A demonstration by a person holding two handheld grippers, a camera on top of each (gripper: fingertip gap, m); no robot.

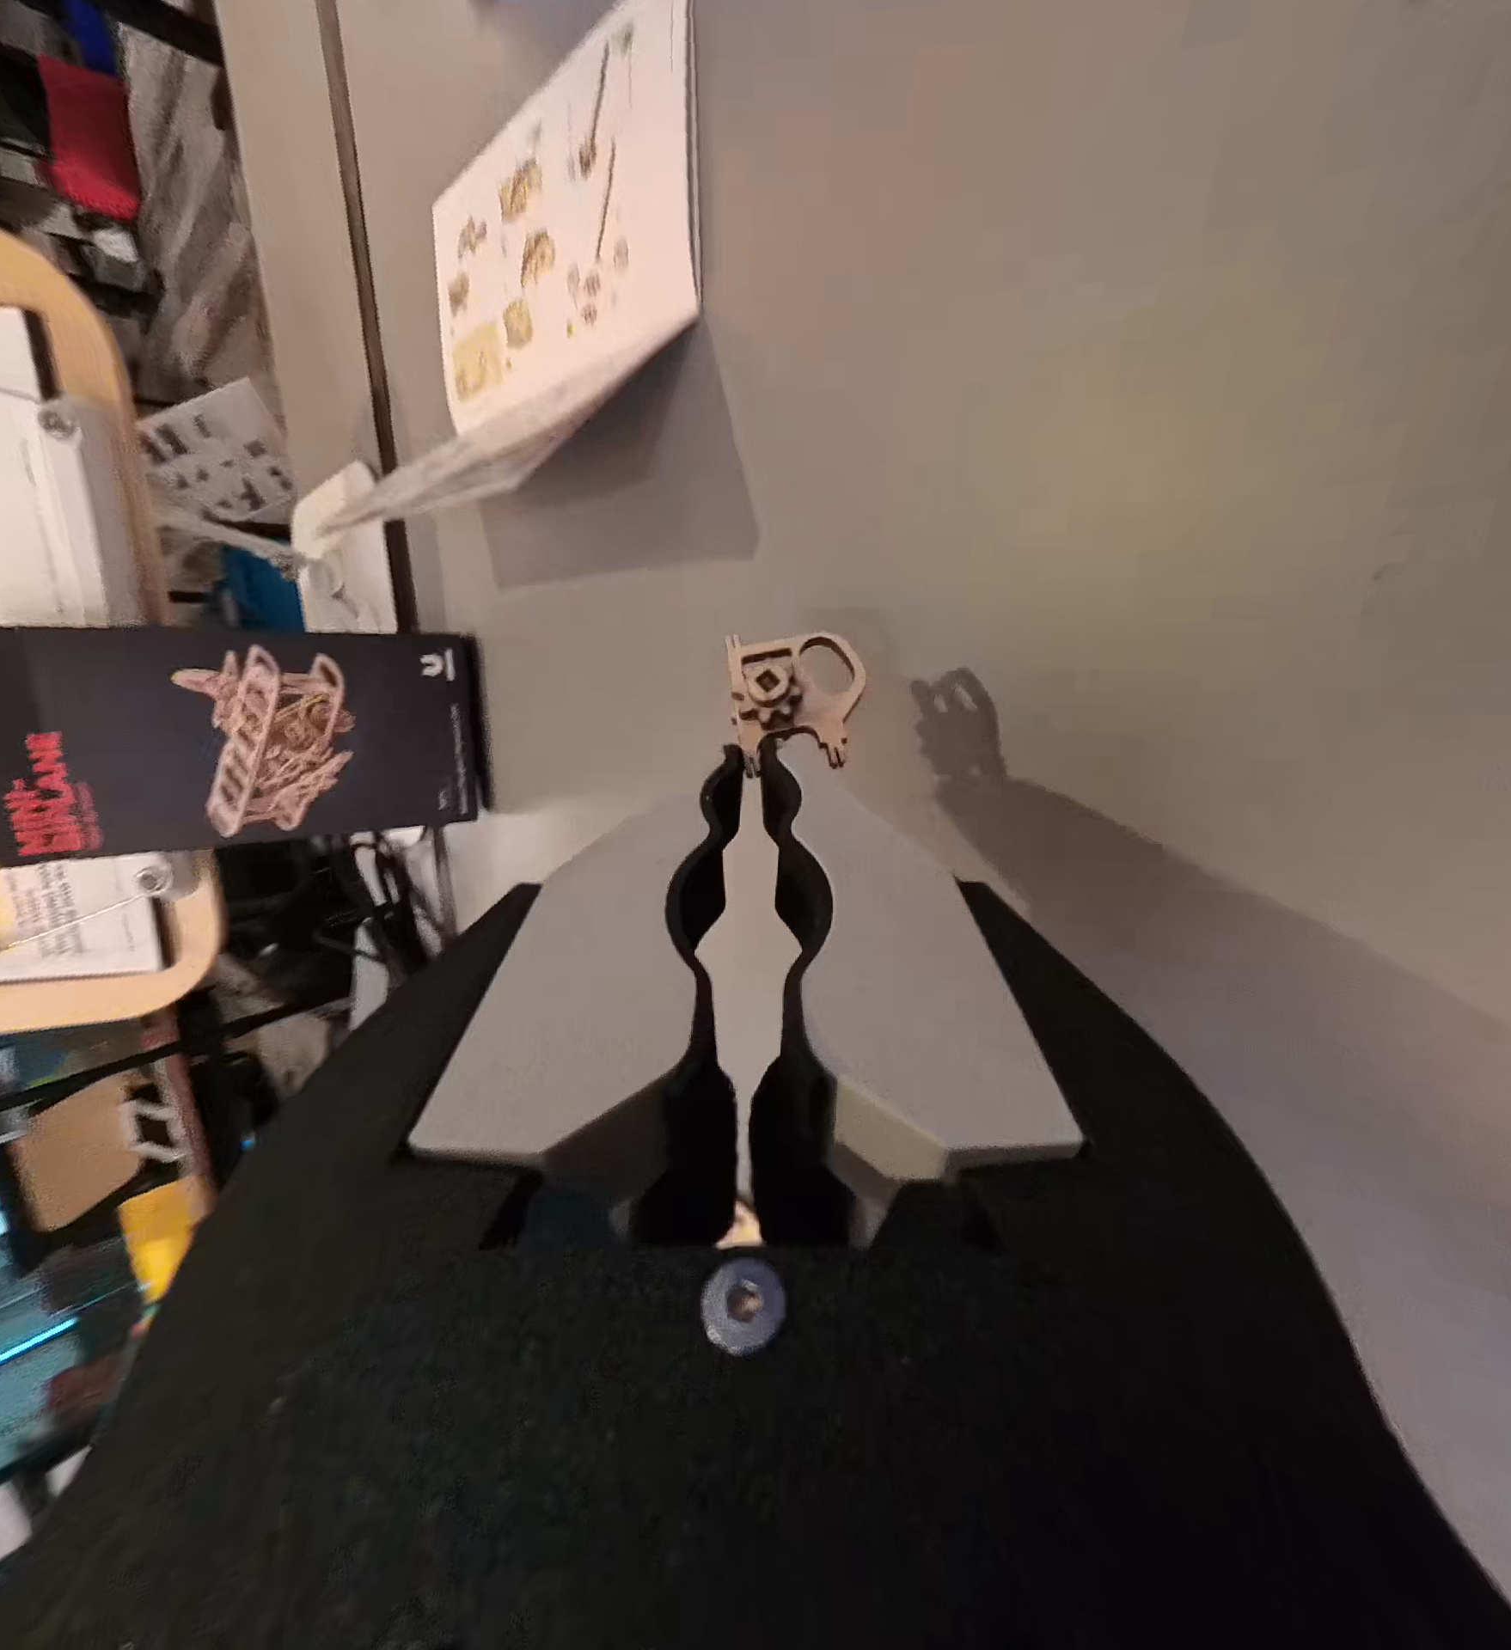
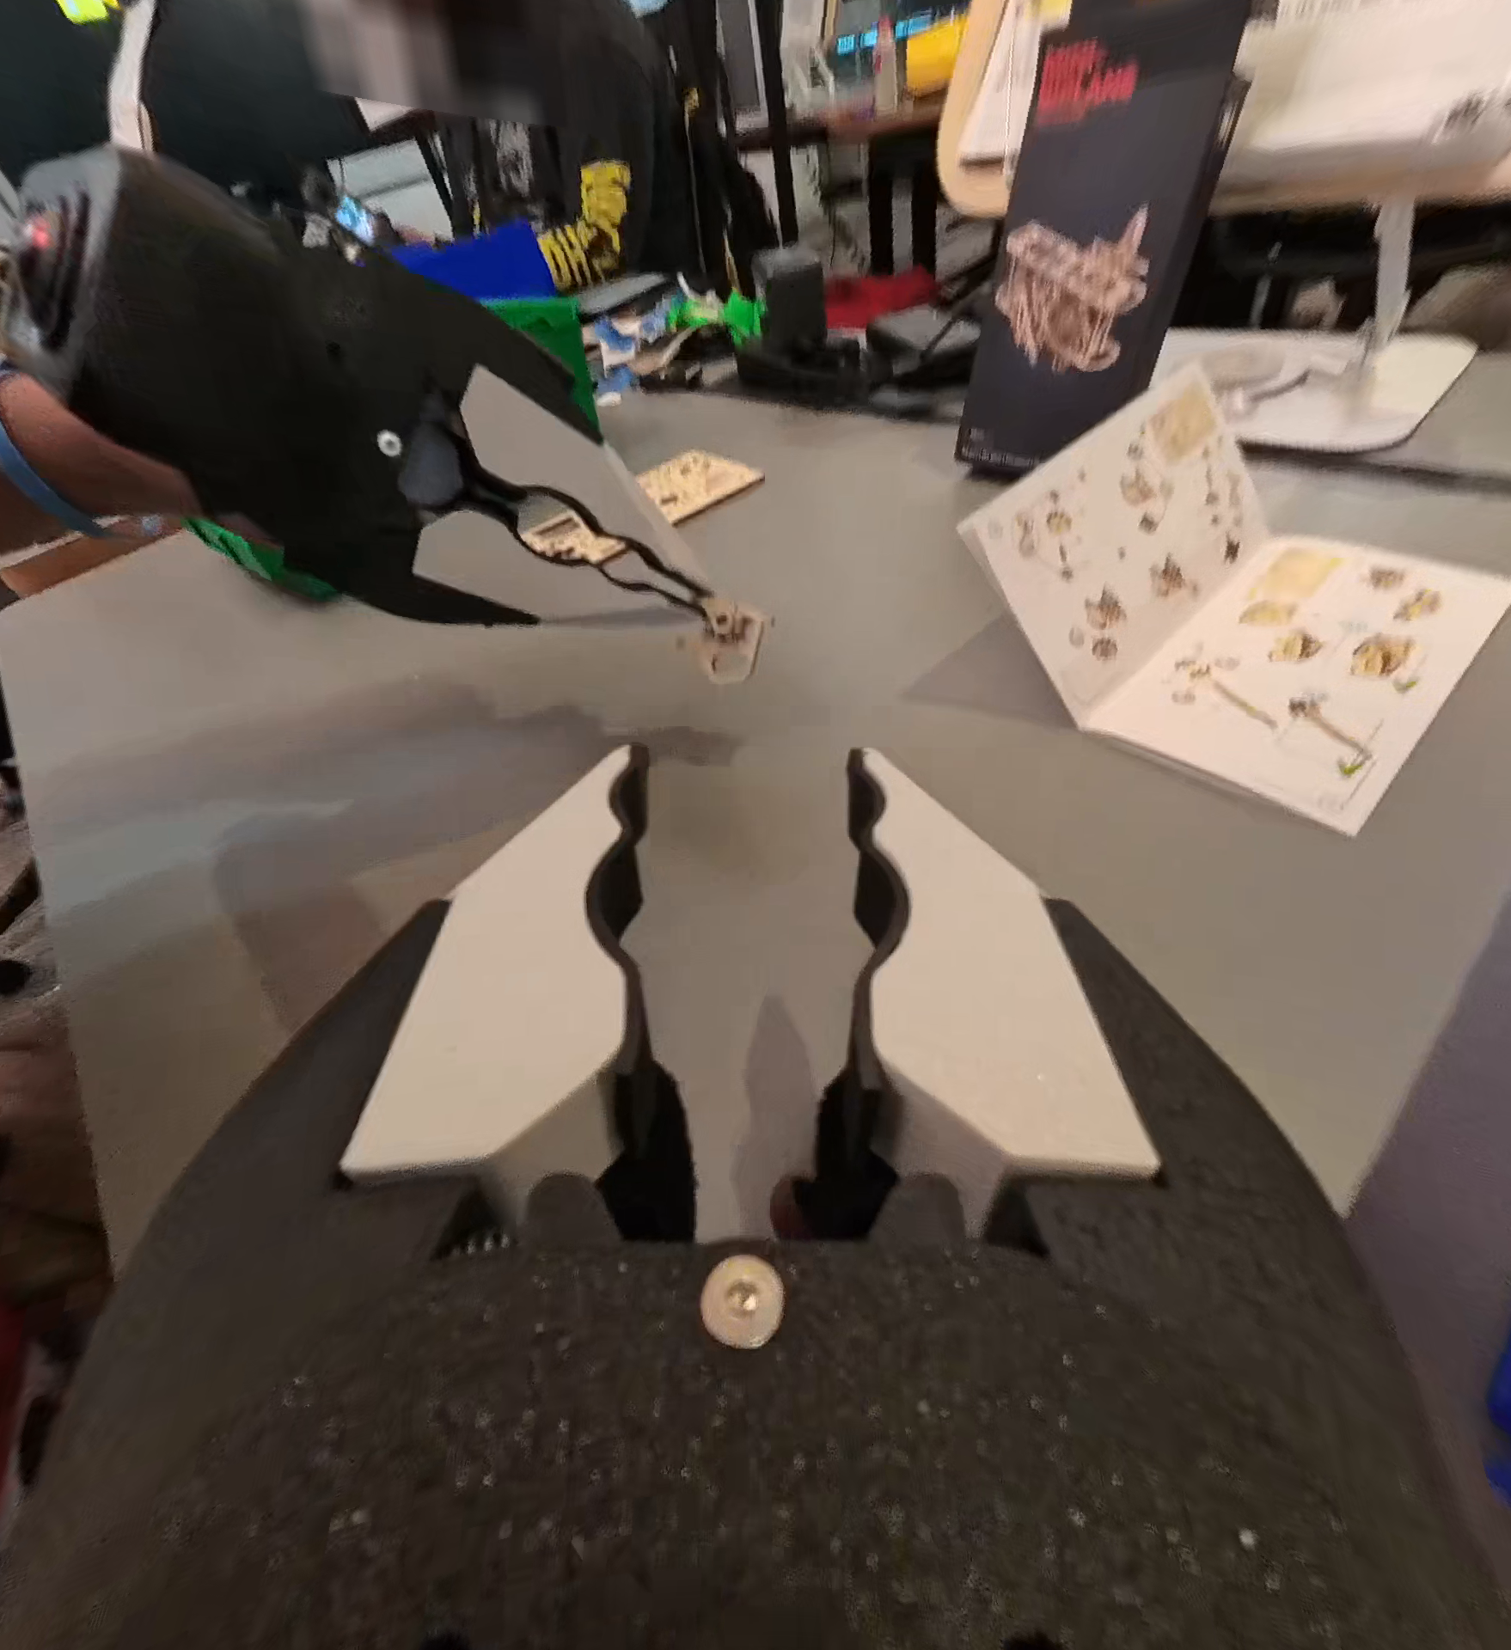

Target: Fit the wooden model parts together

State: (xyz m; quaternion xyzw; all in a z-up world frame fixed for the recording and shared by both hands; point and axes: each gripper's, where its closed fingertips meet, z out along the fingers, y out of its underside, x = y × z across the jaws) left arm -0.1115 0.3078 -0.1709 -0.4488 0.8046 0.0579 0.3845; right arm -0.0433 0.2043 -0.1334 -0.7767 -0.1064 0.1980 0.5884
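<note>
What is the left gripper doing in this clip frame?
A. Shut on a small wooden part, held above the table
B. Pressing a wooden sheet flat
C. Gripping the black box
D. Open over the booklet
A: the left gripper has its fingers closed on the edge of the wooden part, which casts a separate shadow on the table.

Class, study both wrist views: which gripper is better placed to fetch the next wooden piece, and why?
Right. The right gripper is open and empty above the table; the left gripper is shut on the wooden part.
</note>
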